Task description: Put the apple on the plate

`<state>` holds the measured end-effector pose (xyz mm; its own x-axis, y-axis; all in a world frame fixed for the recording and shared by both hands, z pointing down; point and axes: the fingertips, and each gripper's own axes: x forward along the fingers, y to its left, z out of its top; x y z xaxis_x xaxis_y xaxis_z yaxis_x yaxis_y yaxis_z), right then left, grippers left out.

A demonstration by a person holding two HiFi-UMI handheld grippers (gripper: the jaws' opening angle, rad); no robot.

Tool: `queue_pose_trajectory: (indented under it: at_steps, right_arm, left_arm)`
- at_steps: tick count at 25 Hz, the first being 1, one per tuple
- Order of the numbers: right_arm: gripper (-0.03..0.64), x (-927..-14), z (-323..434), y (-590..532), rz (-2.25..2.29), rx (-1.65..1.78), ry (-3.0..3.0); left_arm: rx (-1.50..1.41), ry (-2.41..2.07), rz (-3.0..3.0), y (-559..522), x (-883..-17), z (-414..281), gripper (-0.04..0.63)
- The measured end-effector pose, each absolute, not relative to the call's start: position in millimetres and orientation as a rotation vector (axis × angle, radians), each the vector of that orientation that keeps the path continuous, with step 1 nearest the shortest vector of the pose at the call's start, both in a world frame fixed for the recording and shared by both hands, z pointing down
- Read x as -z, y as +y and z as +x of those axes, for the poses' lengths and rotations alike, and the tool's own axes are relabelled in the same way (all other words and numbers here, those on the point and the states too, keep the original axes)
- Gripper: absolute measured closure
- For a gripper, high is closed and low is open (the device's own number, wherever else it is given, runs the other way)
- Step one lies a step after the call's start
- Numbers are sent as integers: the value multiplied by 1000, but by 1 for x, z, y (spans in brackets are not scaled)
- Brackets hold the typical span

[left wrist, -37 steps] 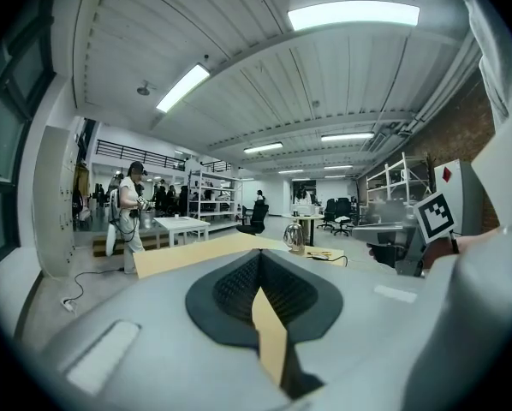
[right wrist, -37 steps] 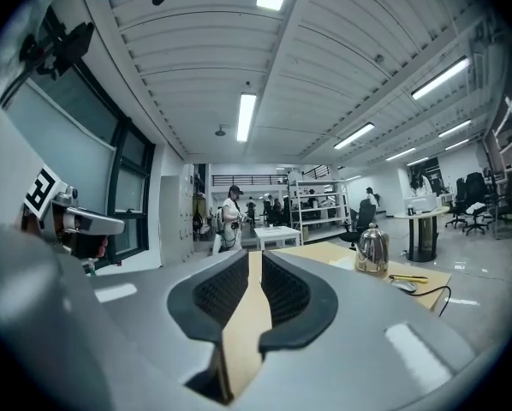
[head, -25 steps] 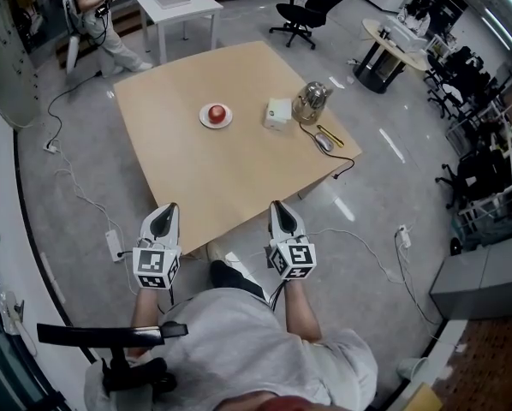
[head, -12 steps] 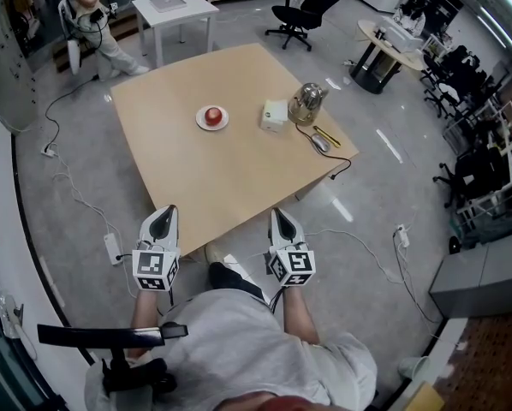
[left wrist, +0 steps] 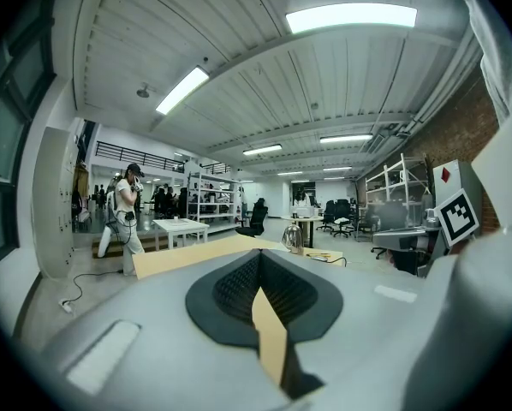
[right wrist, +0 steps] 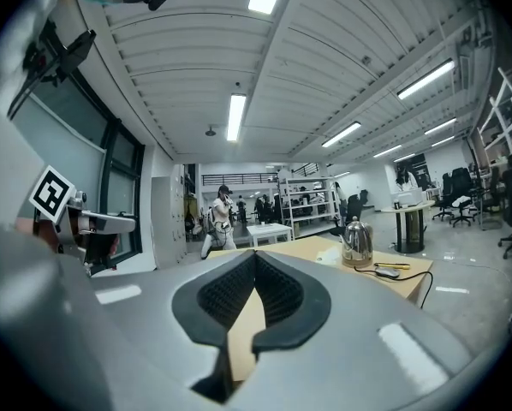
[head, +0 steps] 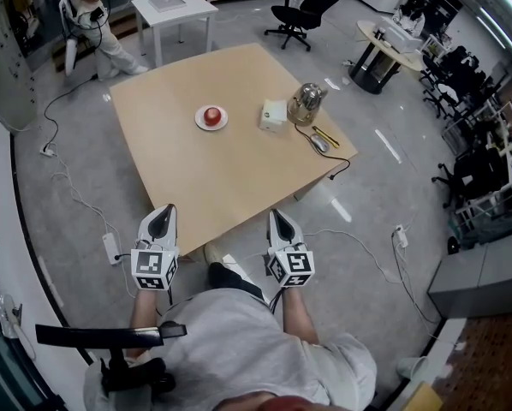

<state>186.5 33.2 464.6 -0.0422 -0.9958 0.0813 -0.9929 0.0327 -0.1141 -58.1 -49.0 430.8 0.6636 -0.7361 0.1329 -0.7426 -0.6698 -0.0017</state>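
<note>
On white plate [head: 199, 123], round red apple [head: 211, 114]; left gripper [head: 163, 213] and right gripper [head: 277, 217] jaws together.

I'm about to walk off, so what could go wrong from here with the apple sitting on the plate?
1. The apple sits on a small plate on the table; a knock to the table could roll it off.
2. A power strip and its cable lie on the floor left of the left gripper; stepping that way risks a trip.
3. The cord of the mouse reaches the table's right edge; snagging it might drag the mouse off.
</note>
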Motion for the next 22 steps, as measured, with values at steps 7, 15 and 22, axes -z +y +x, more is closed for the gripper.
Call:
queue_pose_trajectory:
  at_steps: [7, 15, 22]
  right_arm:
    - [611, -466, 183, 32, -2146, 222, 2259]
    - [611, -468, 180, 30, -2139, 237, 2266]
    - [611, -466, 184, 22, -2125, 232, 2262]
  left_arm:
    - [-191, -1249, 2814, -48, -433, -58, 575]
    - [-196, -1259, 2806, -49, -434, -62, 575]
    - [-191, -1264, 2810, -56, -434, -59, 575]
